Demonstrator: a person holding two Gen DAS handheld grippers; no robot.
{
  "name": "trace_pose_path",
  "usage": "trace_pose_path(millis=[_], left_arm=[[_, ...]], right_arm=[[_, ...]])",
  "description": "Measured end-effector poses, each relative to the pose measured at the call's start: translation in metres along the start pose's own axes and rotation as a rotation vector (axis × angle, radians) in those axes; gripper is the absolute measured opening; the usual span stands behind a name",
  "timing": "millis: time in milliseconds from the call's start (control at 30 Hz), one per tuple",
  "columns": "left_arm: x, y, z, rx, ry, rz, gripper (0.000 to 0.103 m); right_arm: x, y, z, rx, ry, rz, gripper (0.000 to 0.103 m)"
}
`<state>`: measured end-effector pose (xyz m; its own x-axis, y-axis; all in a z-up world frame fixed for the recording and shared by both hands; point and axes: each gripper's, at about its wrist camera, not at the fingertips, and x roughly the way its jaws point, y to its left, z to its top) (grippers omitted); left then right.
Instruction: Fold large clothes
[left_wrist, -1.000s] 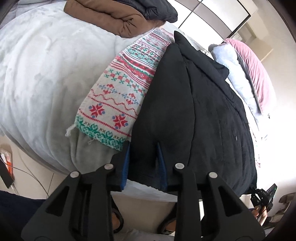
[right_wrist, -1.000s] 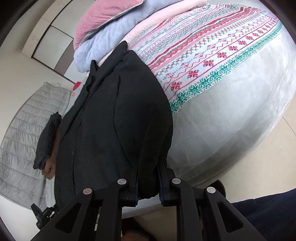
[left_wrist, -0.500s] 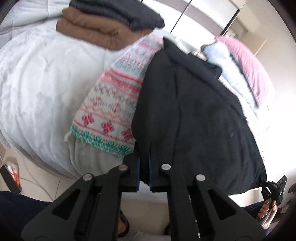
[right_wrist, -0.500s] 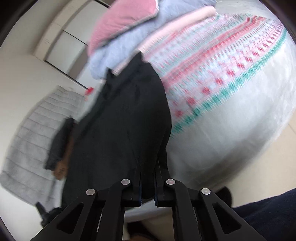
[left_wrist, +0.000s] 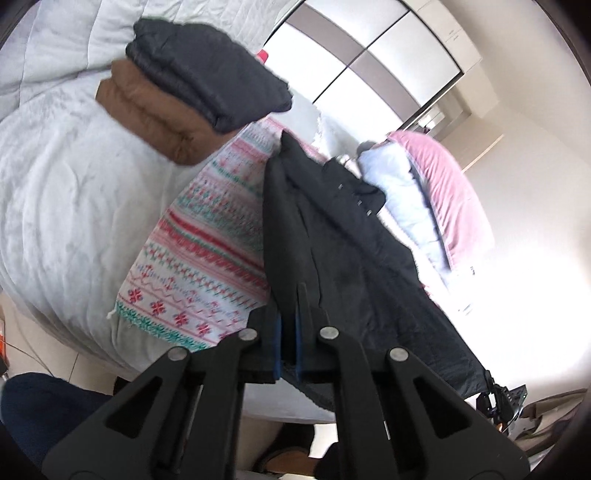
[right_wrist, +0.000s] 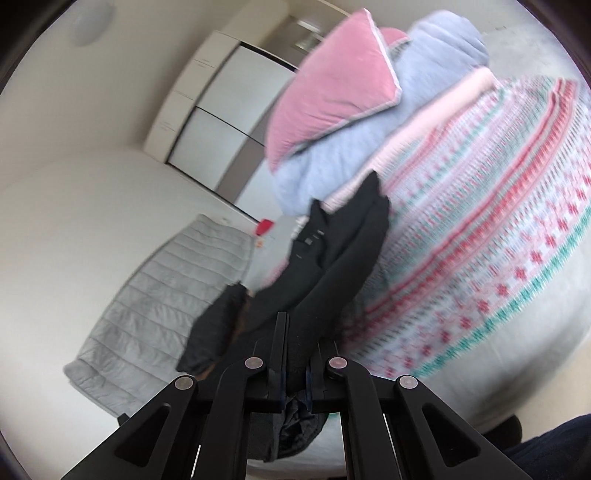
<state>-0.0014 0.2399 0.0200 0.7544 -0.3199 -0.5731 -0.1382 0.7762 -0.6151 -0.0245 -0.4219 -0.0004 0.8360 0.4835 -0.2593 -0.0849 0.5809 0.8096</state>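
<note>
Between the clamped fingers of the left gripper (left_wrist: 288, 325), one hem corner of the black coat (left_wrist: 332, 236) is pinched; the right gripper (right_wrist: 295, 354) likewise grips another corner, the coat stretching ahead over the patterned blanket (right_wrist: 480, 236).

R hand-held gripper (right_wrist: 295, 332) clamped on black coat (right_wrist: 332, 273) hem, above patterned blanket (right_wrist: 498, 229).
</note>
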Motion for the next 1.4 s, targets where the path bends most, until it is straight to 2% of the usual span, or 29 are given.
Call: trace_pose_path(millis=[133,233,367,467,667,867,1067,1200,1267,1300,1367,1400], left_arm=[[-0.041,-0.010,0.006,-0.018,-0.064,-0.061,0.006],[-0.080,-0.015,-0.003,-0.020,-0.099,-0.119,0.006],[-0.112,-0.017,-0.011,-0.008,-0.138,-0.140,0.006],[-0.104,-0.022,-0.003,0.011,-0.146,-0.112,0.006],[-0.057,-0.030,0.035,0.001,-0.128,-0.058,0.006],[0.008,-0.044,0.094,-0.019,-0.124,-0.003,0.006],[0.109,-0.093,0.172,0.050,-0.108,0.124,0.006],[0.205,-0.114,0.235,0.055,-0.062,0.222,0.006],[0.246,-0.118,0.253,0.047,-0.061,0.267,0.006],[0.277,-0.122,0.262,0.063,-0.065,0.319,0.006],[0.327,-0.124,0.271,0.085,-0.052,0.412,0.007],[0.344,-0.123,0.273,0.088,-0.041,0.440,0.007]], right_arm=[[-0.032,0.026,0.014,-0.026,-0.075,0.057,0.005],[-0.058,0.042,0.018,-0.049,-0.115,0.085,0.005],[-0.090,0.057,0.018,-0.063,-0.166,0.110,0.005],[-0.081,0.060,0.025,-0.074,-0.168,0.096,0.005],[-0.042,0.043,0.049,-0.015,-0.153,0.055,0.006],[0.008,0.029,0.086,0.023,-0.169,0.027,0.005],[0.106,0.034,0.157,0.000,-0.148,-0.073,0.005],[0.204,0.019,0.221,0.018,-0.088,-0.181,0.005],[0.251,0.004,0.245,0.050,-0.059,-0.230,0.006],[0.285,-0.006,0.258,0.068,-0.043,-0.271,0.006],[0.327,-0.020,0.269,0.075,-0.013,-0.325,0.006],[0.361,-0.031,0.276,0.078,0.015,-0.371,0.006]])
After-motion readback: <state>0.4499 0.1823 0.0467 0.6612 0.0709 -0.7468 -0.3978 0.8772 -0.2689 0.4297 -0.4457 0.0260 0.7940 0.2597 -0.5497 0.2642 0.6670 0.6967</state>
